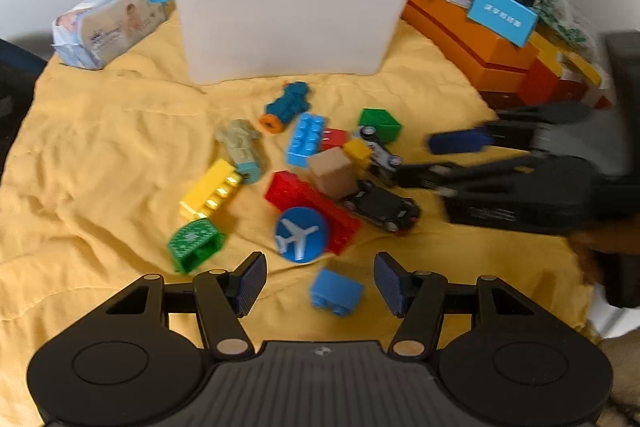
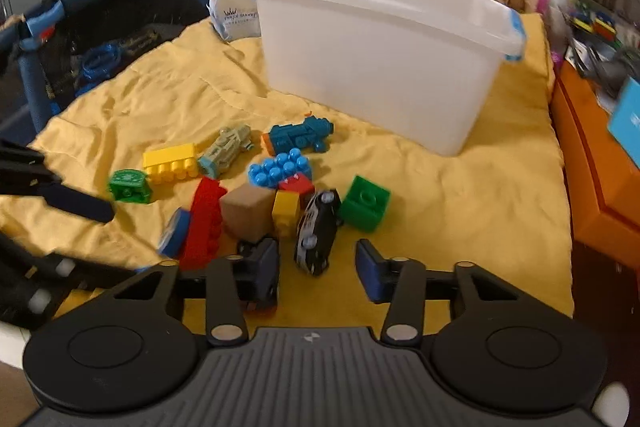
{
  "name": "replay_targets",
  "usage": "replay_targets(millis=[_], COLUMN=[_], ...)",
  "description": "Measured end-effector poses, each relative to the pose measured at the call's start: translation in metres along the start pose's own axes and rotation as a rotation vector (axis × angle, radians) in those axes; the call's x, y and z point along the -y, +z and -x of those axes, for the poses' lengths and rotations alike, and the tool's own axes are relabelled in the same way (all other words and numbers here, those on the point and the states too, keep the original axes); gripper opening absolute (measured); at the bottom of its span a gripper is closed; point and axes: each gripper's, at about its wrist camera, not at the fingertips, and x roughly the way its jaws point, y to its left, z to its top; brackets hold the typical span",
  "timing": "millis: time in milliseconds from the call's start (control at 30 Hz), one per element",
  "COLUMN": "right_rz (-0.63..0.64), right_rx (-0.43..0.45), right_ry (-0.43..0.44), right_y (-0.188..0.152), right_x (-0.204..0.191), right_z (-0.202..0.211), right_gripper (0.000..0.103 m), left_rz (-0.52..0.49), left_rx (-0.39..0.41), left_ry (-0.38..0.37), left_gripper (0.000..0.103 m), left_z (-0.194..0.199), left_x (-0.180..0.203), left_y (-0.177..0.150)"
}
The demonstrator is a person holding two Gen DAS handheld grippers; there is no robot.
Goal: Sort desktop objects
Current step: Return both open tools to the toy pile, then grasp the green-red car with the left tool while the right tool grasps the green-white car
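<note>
In front of the white bin [image 2: 384, 59], toys lay piled on the yellow cloth [image 2: 460, 219]. Left gripper [image 1: 320, 285] hung wide over a small blue brick [image 1: 336, 291], holding nothing. Right gripper [image 2: 318, 273] stood part-closed, unloaded, police car [image 2: 318, 231] btwn its jaws, untouched. Risk: closing could nudge the black car [image 2: 260, 267] or roll the police car away.

Both wrist views look steeply down, sharing the toy pile [image 1: 320, 171].

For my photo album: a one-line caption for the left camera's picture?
Open tongs hover over a small blue block near scattered toys.
</note>
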Motion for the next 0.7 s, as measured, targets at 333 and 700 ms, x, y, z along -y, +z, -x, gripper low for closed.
replay_targets(millis=[333,700], right_rz=[-0.121,-0.517], right_rx=[-0.05,-0.135], right_ry=[0.047,0.305], right_y=[-0.008,-0.069], right_x=[0.026,0.078], right_z=[0.006,0.027], right_gripper=[0.016,0.017], left_rz=[-0.079,0.205], left_rx=[0.0,-0.066], left_ry=[-0.143,-0.114], left_gripper=[0.063,0.053], left_z=[-0.01,-0.069], left_x=[0.033,0.029], left_y=[0.008,0.034])
